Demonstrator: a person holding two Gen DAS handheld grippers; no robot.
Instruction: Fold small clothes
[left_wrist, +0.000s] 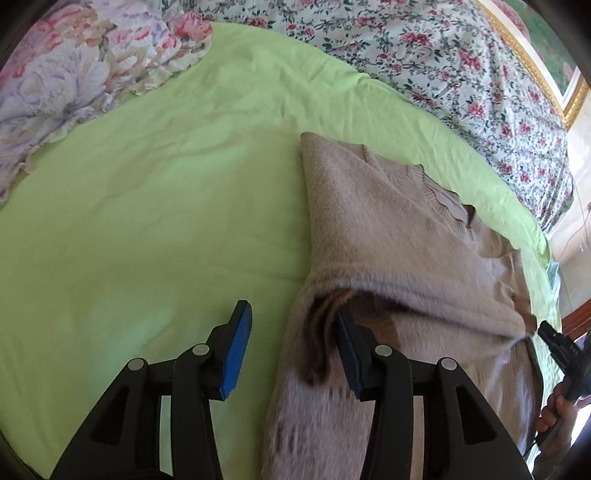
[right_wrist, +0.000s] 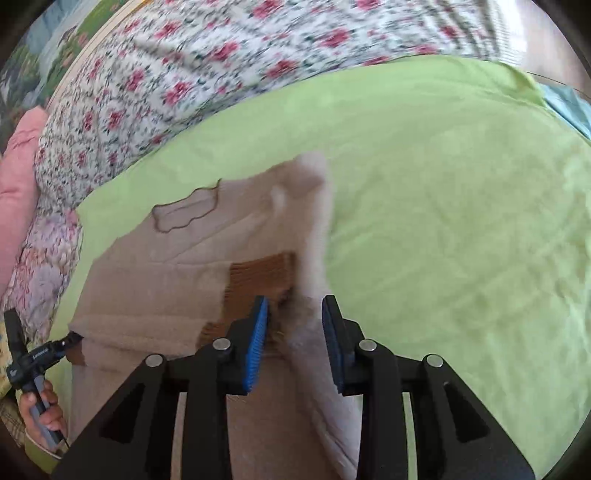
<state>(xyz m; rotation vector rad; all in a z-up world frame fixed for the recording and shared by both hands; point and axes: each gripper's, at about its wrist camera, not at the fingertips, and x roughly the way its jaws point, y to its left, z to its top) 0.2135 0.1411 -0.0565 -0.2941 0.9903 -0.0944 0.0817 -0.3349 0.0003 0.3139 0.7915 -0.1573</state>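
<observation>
Sweater (left_wrist: 399, 236), beige knit and partly folded, lies flat on the green sheet (left_wrist: 147, 221) of a bed, toward the sheet's edge nearest the small-flowered quilt (left_wrist: 424, 48). Its neckline (left_wrist: 448, 201) points toward that quilt, and one side is folded over the body, leaving a thick doubled edge.

Left hand-held gripper (left_wrist: 291, 354) stands partly open over that doubled edge. One blue pad (left_wrist: 236, 350) is out over bare sheet, clear of the cloth; the other finger is tucked under the raised fold of the sweater. The pads do not press together on the knit, so nothing is clamped.

Right hand-held gripper (right_wrist: 295, 339) is at the opposite side of the sweater (right_wrist: 177, 258), its jaws narrowly apart. A ridge of folded knit runs up between the two pads; the left blue pad (right_wrist: 256, 343) lies just beside it, and a gap shows at the other pad, so the cloth is loose between them rather than pinched. A brown ribbed patch (right_wrist: 262, 273) shows on the sweater just ahead of this gripper. The view is blurred at the fold's far end.

Each wrist view catches the other gripper at the sweater's far edge, held by a hand (right_wrist: 40, 406), (left_wrist: 557, 413). A pale large-flowered quilt (left_wrist: 74, 81) is bunched at the sheet's far corner, away from the sweater.
</observation>
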